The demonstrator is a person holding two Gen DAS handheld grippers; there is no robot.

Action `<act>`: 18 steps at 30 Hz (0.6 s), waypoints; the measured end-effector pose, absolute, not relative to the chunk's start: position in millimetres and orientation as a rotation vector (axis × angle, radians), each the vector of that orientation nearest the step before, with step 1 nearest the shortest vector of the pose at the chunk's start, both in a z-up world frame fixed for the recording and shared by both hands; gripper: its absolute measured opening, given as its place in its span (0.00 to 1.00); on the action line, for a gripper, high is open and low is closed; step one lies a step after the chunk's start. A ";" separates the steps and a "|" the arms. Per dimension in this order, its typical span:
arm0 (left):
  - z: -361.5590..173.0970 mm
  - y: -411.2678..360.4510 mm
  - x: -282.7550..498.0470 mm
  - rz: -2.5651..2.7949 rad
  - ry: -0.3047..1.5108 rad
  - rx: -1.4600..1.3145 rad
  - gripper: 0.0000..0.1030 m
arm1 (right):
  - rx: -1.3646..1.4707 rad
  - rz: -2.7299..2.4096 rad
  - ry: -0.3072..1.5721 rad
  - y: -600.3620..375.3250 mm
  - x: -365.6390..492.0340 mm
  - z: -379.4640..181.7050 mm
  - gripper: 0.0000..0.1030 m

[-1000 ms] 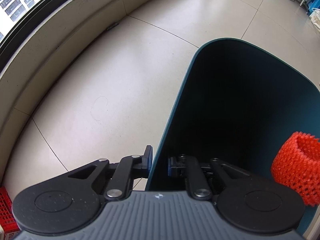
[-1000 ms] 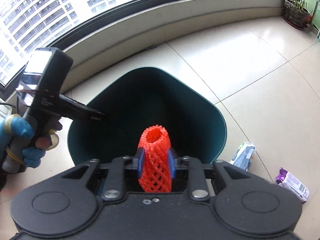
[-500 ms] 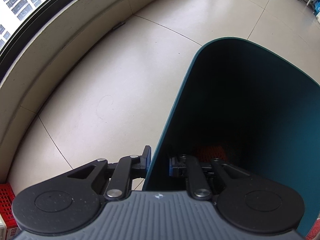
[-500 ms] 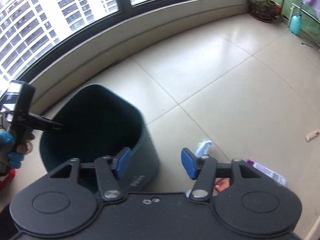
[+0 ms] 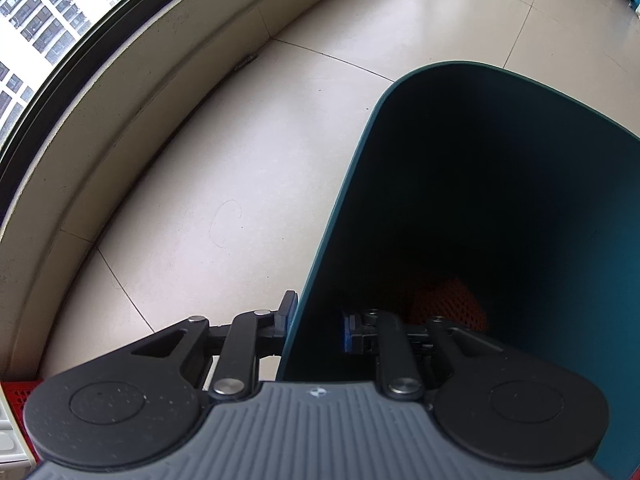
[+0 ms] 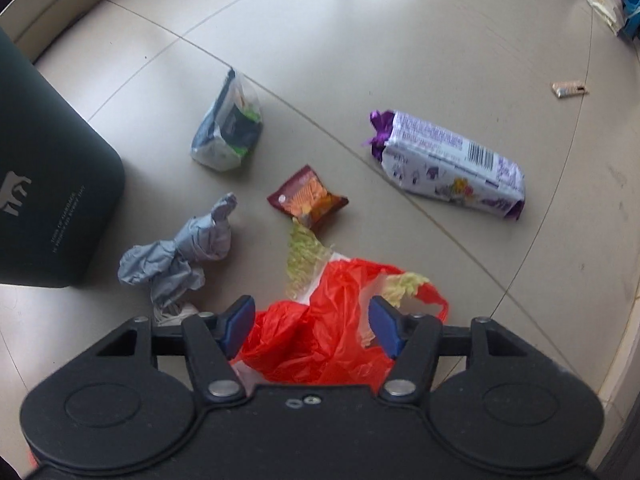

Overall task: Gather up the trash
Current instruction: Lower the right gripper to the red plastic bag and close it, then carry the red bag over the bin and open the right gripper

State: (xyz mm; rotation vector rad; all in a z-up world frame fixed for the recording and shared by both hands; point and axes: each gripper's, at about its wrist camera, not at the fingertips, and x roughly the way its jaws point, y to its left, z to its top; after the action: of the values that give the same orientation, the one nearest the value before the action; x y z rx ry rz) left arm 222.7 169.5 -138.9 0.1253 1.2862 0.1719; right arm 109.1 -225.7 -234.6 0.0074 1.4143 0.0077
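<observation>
In the left wrist view a dark teal bin [image 5: 480, 68] stands on the tiled floor, and the orange foam net [image 5: 448, 300] lies deep inside it. My left gripper [image 5: 318, 314] straddles the bin's near wall. Its jaws are opening, and the inner pad stands off the wall. In the right wrist view my right gripper [image 6: 310, 308] points down over a crumpled red plastic bag [image 6: 320, 336]. Its jaws are closing with the bag between them, and the pads do not press on it. Pale green leaf scraps [image 6: 304, 248] lie at the bag's far edge.
Near the bin's side [image 6: 52, 184] lie a grey crumpled bag [image 6: 180, 252], a brown snack wrapper [image 6: 308, 196], a clear pouch [image 6: 228, 128], a purple-white packet [image 6: 452, 160] and a small wrapper [image 6: 568, 88]. A window ledge [image 5: 132, 92] curves on the left, and a red crate [image 5: 16, 396] sits beside it.
My right gripper let the orange net drop into the bin, swung right and sank over the red bag. My left gripper's pads have parted slightly at the bin wall.
</observation>
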 end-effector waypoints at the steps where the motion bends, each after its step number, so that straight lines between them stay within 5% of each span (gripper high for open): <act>1: -139.2 167.8 222.9 0.173 1.287 0.130 0.20 | 0.007 0.009 1.428 -226.9 106.7 -242.6 0.61; 8: -141.4 162.4 224.3 0.182 1.289 0.130 0.20 | 0.024 -0.023 1.486 -235.0 97.2 -271.8 0.56; 13: -142.8 162.3 226.1 0.184 1.293 0.128 0.21 | -0.005 -0.027 1.497 -231.8 91.7 -275.9 0.11; 18: -138.5 161.6 227.6 0.184 1.291 0.127 0.21 | -0.017 -0.015 1.460 -230.0 88.8 -253.6 0.03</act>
State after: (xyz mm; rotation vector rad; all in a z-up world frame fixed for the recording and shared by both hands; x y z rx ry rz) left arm 227.6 161.6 -138.5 0.1266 1.2912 0.1839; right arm 88.8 -230.0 -253.6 -0.0170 1.4598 -0.0153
